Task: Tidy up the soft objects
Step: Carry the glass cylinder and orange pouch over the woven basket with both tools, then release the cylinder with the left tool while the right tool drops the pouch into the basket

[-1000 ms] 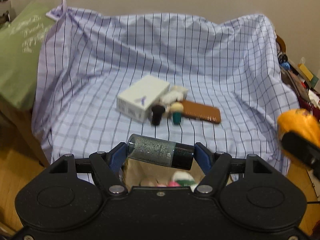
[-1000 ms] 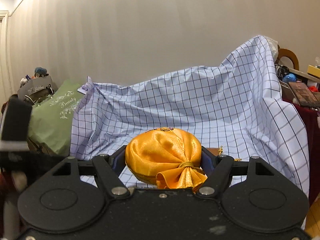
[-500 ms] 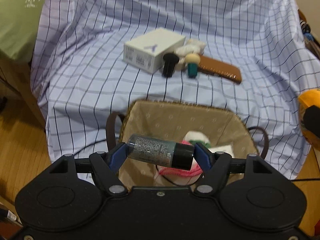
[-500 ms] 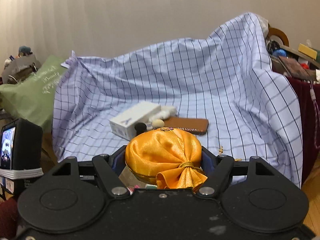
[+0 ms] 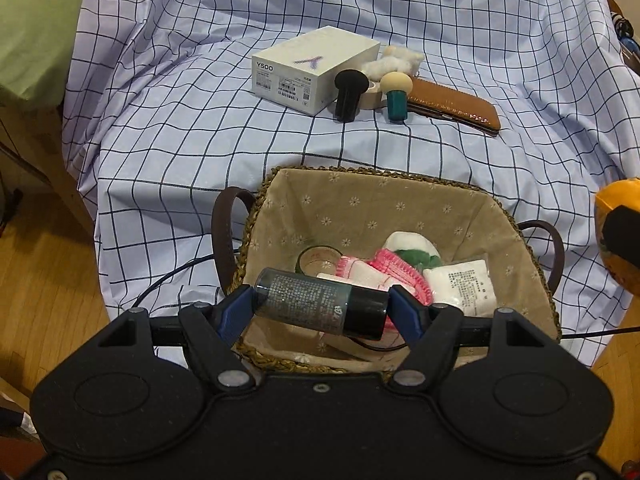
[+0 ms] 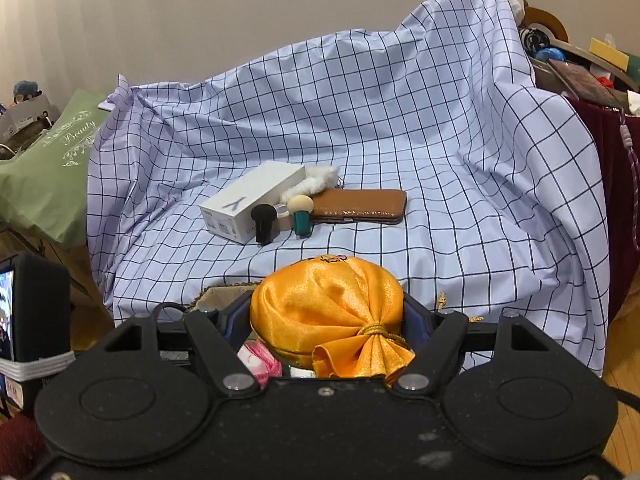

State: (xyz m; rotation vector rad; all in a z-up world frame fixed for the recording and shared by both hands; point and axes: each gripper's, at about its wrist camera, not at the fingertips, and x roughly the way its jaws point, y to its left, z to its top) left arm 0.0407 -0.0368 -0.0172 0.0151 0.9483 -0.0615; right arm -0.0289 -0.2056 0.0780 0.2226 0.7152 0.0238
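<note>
Both grippers have dropped and tipped downward since 1 second ago; the basket [image 5: 400,200], earlier barely showing under the left jaws, now fills the left wrist view

Left gripper [image 5: 322,307]: jaws clamped end to end on a dark bottle [image 5: 320,306], held sideways above the near half of the basket. Right gripper [image 6: 326,320]: jaws clamped on the orange satin pouch [image 6: 326,308], above the basket's near rim

Inside the basket: pink-edged cloths [image 5: 380,276], a white packet [image 5: 464,284], a tape roll [image 5: 316,260]. Beyond the basket on the checked sheet [image 5: 160,120]: white box [image 5: 312,68], 2 sponge applicators, brown case [image 5: 452,104]

Risks, as judged:
- the bottle is round and gripped only at its ends; a tilt could let it slide out and hit the basket rim or bounce onto the floor
- both grippers crowd 1 basket opening; they could knock each other
- the pouch is slippery satin and may squirt out under squeeze
</note>
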